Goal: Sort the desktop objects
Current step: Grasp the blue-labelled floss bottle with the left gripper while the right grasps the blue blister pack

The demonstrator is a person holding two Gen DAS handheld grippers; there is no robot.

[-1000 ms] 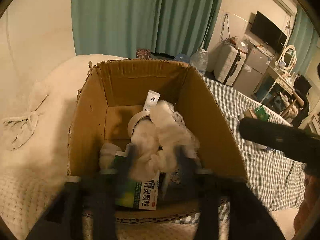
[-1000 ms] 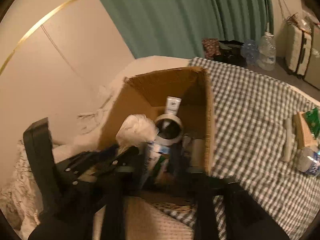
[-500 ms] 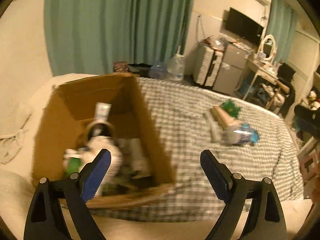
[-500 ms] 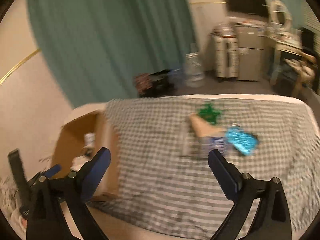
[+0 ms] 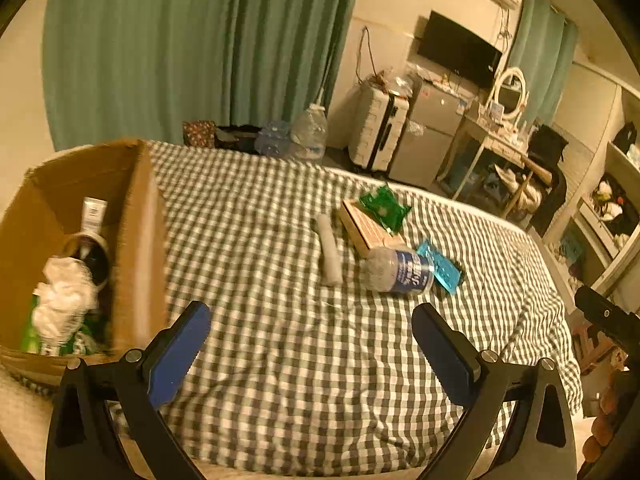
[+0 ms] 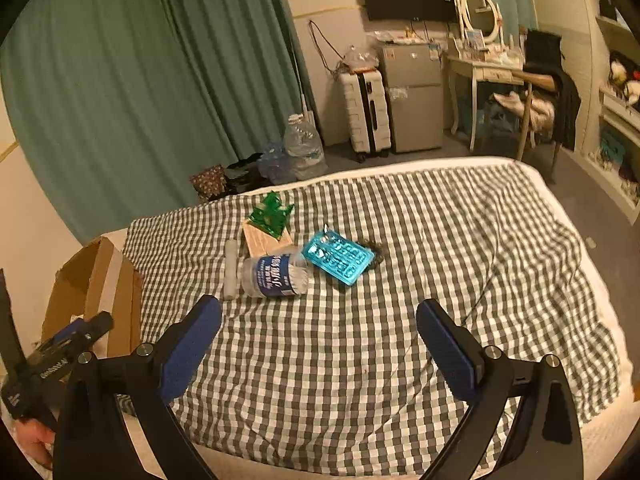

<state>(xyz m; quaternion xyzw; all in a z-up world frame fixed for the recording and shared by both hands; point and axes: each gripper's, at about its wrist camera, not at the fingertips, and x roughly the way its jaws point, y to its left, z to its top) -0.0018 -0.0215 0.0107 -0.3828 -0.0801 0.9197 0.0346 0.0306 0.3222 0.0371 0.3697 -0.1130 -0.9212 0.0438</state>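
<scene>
- The left gripper (image 5: 310, 344) hovers above the green-and-white checked cloth (image 5: 280, 360), its blue-padded jaws spread wide with nothing between them.
- The right gripper (image 6: 318, 340) is likewise spread wide and empty, poised over the same checked cloth (image 6: 360, 360).
- An open brown cardboard box (image 5: 140, 240) stands at the left end of the cloth; in the right wrist view only its outer wall (image 6: 116, 280) shows.
- Inside the box lie a crumpled white wad (image 5: 64, 300), a roll of tape (image 5: 90, 246) behind it, and a white tube (image 5: 93, 212) leaning on the back wall.
- Well apart from the box, a small cluster lies on the cloth: a clear plastic water bottle with a blue label (image 6: 274, 276) on its side, and a pale grey cylindrical stick (image 6: 229, 268) just beside it.
- A flat tan rectangular box (image 6: 262, 238) sits behind the bottle, with a crinkled green foil packet (image 6: 272, 212) resting on top of it.
- A turquoise blister pack (image 6: 338, 258) lies touching the bottle's neck end.
- Green curtains (image 6: 140, 80) hang behind the cloth, and a white suitcase (image 6: 366, 108) stands by the far wall.
</scene>
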